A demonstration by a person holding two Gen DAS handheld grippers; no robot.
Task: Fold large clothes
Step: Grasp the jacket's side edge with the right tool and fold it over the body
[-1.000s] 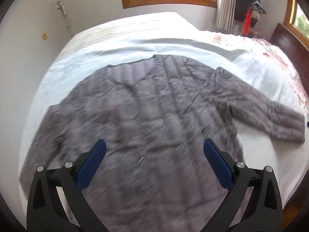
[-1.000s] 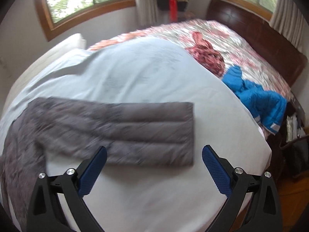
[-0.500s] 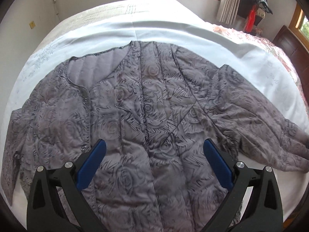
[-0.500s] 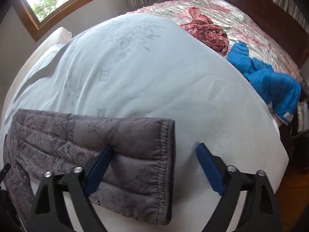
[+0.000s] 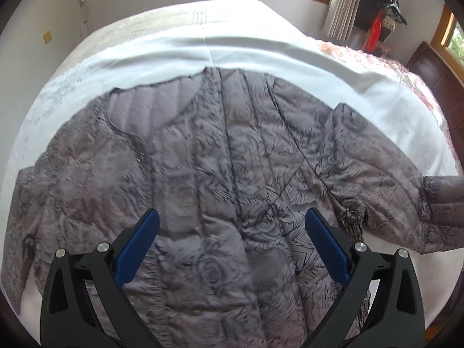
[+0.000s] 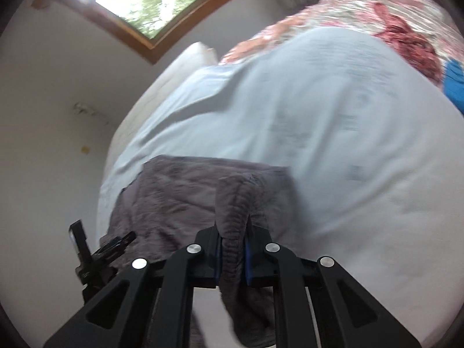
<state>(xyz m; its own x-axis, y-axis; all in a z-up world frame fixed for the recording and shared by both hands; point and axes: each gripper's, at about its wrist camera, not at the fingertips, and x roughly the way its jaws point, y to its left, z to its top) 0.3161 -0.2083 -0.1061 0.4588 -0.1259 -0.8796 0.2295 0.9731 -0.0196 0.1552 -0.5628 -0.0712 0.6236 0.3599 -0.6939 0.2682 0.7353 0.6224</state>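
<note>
Barely begun: the jacket (image 5: 220,174) lies flat, unfolded. My right gripper (image 6: 232,253) is closing on its cuff (image 6: 235,211); my left gripper (image 5: 232,243) hovers wide open, empty.

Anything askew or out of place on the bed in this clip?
Nothing damaged or spilled. The grey quilted jacket lies spread flat on the white sheet; its sleeve cuff is bunched in the closing right tool. A red garment lies crumpled beyond.

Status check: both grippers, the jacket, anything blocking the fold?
Right gripper closing on the sleeve cuff. Left gripper open over the grey jacket, holding nothing. Nothing lying on the jacket.
</note>
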